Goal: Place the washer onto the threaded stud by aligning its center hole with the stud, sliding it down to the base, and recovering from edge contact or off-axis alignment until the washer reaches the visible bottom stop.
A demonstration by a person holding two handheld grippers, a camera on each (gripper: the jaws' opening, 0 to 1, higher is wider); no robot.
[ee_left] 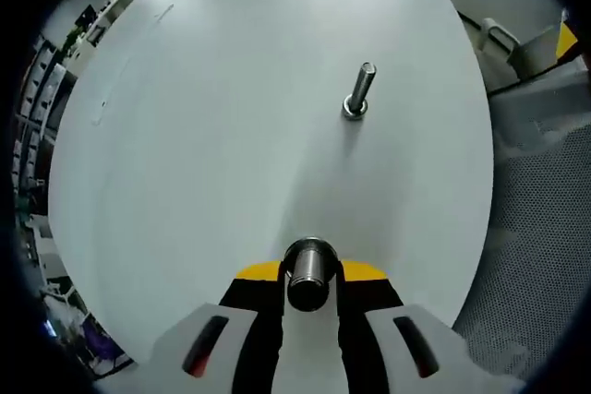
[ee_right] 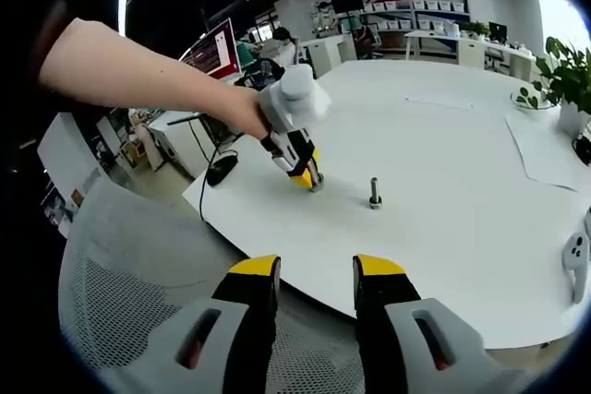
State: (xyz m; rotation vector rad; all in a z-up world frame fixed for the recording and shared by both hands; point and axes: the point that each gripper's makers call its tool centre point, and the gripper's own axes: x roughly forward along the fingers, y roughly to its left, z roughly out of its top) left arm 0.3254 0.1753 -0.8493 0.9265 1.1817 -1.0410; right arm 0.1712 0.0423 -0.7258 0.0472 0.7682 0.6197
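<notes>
Jaws of the left gripper [ee_left: 309,297] clamped the washer [ee_left: 308,276] short of the threaded stud [ee_left: 358,91]; the right gripper [ee_right: 316,285], well back from the stud, gaped wide.

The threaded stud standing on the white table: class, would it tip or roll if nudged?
The threaded stud looks like stiff, heavy metal. Standing tall on a narrow base, it would probably tip if pushed near its top. Being round, it would likely roll across the smooth white table afterwards.
</notes>
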